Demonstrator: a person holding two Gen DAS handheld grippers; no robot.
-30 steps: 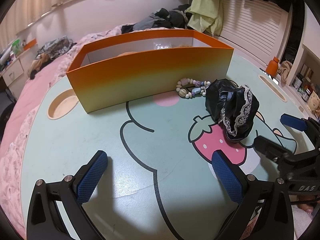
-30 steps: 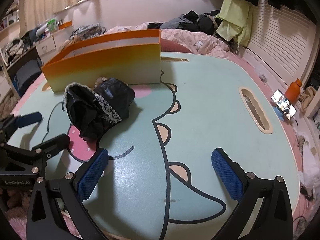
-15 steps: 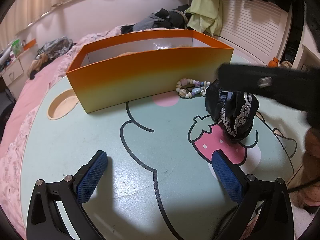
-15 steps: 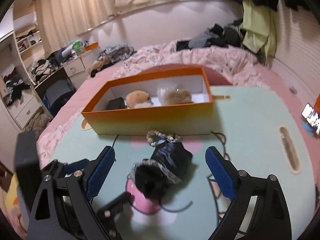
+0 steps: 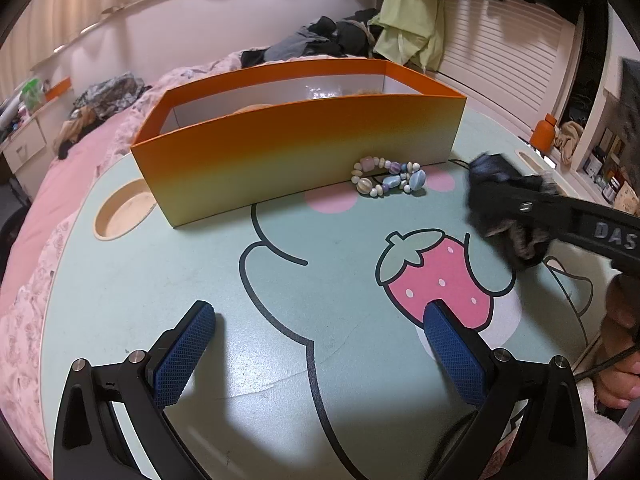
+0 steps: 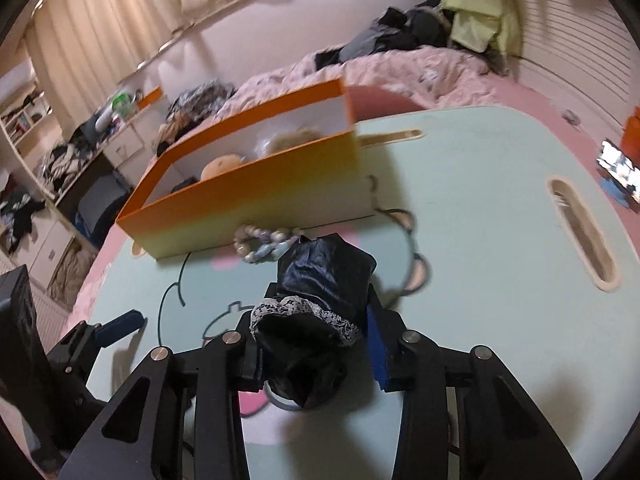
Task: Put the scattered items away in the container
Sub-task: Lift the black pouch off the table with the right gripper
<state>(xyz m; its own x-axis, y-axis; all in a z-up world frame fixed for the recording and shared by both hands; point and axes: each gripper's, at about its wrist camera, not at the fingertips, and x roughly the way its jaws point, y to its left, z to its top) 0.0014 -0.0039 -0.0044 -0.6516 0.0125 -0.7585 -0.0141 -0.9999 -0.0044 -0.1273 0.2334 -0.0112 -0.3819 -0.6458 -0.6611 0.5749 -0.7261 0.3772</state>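
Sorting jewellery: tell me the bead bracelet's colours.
Bead bracelet: pale pink, lilac, blue, cream; clearest in left wrist view.

Black lace-trimmed pouch [image 6: 324,292] crumpled; bead bracelet [image 5: 388,178] flat beside orange box [image 5: 304,152] holding plush items.

One orange box [image 5: 296,148], one bead bracelet [image 5: 388,178], one black lace-trimmed cloth [image 6: 324,304], two grippers, one table [image 5: 200,264].
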